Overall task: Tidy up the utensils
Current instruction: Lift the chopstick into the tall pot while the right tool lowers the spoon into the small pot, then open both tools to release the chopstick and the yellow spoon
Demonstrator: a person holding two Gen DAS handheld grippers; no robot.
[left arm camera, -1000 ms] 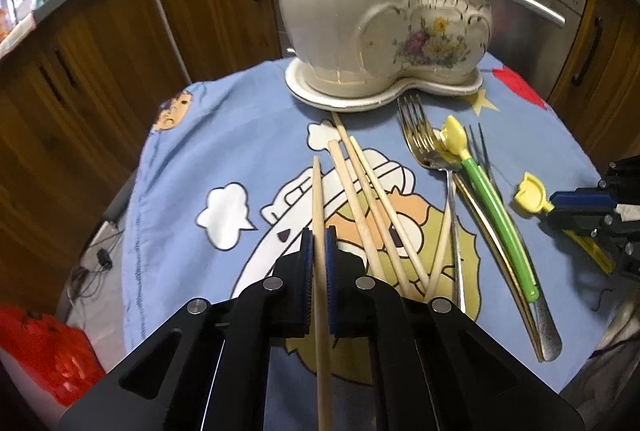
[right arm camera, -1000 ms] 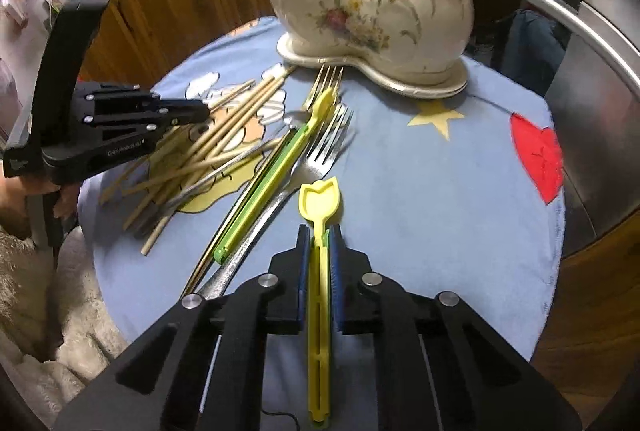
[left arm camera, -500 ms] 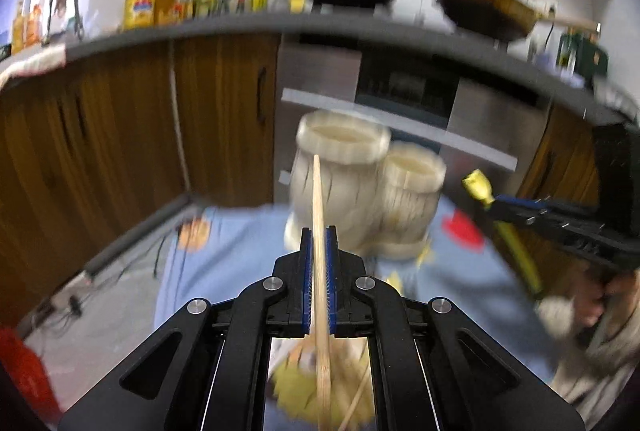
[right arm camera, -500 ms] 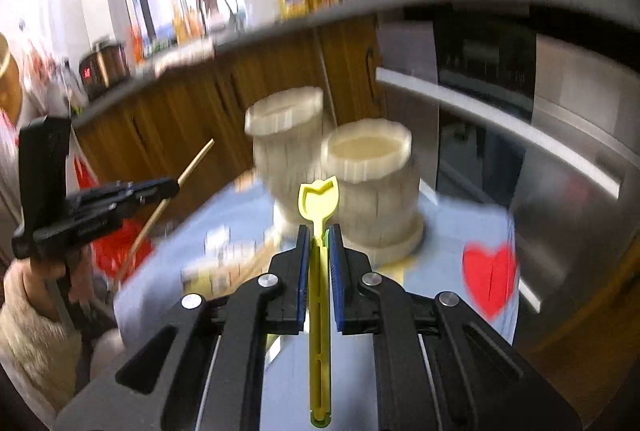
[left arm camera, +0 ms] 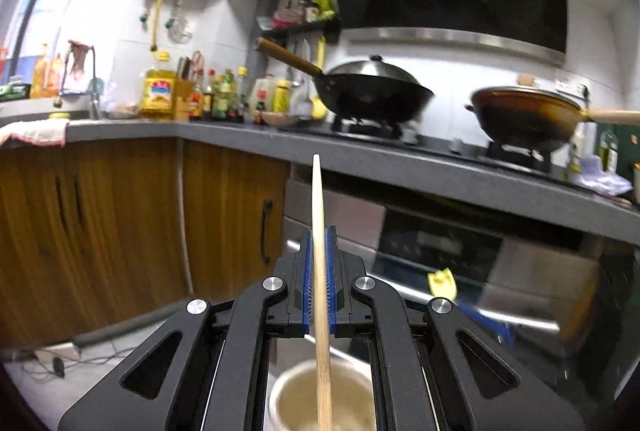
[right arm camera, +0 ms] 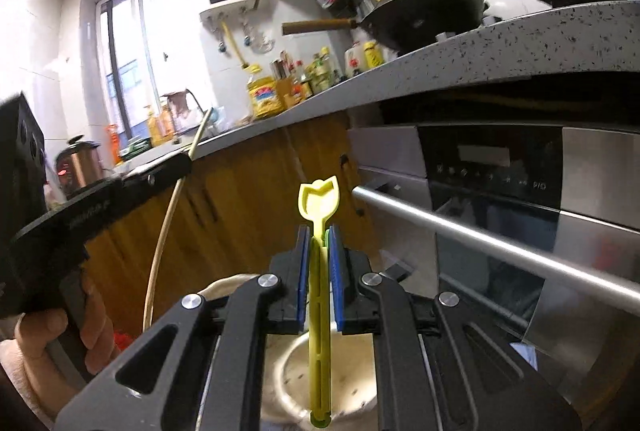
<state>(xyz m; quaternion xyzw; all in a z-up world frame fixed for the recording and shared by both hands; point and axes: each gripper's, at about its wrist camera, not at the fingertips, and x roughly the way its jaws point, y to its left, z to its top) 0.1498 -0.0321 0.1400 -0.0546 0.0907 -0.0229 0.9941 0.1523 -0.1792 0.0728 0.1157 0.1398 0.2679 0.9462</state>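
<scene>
Blown-out window point(right arm camera: 124, 67) glare, fisheye-warped edges

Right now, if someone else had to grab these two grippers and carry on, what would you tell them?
Left gripper: shut on a wooden chopstick, upright above a cream holder cup.
Right gripper: shut on a yellow utensil, held upright, its lower end over another cream cup.
Done: both pieces picked up and brought over the holder.
Left: lower and release each; any other utensils are out of view here.
</scene>
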